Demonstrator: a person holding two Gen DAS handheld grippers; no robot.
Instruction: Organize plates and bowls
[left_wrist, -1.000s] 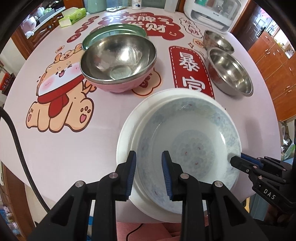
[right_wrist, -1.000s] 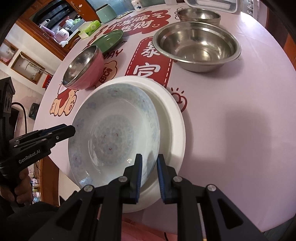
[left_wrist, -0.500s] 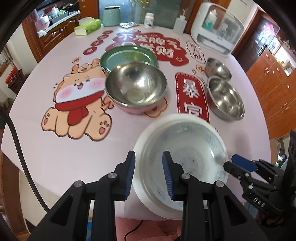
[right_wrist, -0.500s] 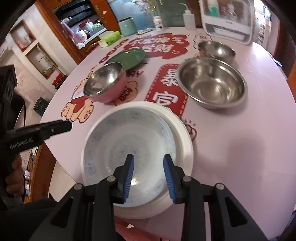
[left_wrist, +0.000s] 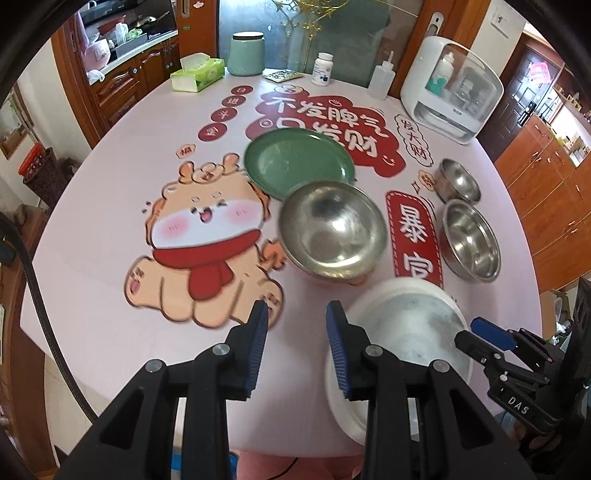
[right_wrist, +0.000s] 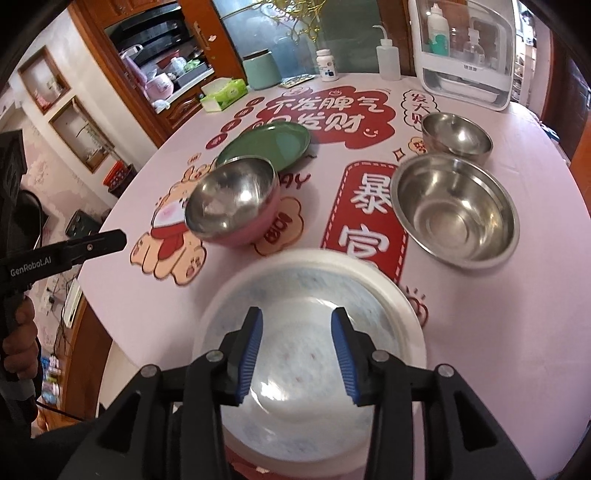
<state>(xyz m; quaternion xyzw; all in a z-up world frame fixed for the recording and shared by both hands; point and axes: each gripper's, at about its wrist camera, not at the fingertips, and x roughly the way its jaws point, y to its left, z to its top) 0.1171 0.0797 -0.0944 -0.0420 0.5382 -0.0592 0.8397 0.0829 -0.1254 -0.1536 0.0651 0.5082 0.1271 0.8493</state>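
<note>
Right wrist: pale blue-patterned bowl (right_wrist: 295, 295) nested in white plate (right_wrist: 410, 314), blurred; right gripper (right_wrist: 296, 325) and left gripper (left_wrist: 296, 317) just opening wider, empty.

Blue-patterned shallow white ceramic bowl (right_wrist: 306, 332): nested upright in a wider plain white plate (right_wrist: 402, 306), directly under the right tongs. Pink-sided steel-lined bowl (right_wrist: 232, 201): upright, beyond the plate, left of those tongs. Green round plate (right_wrist: 273, 142): flat, just behind it. 2 steel bowls: large (right_wrist: 456, 208), small (right_wrist: 456, 134), upright, far right, close together.
</note>
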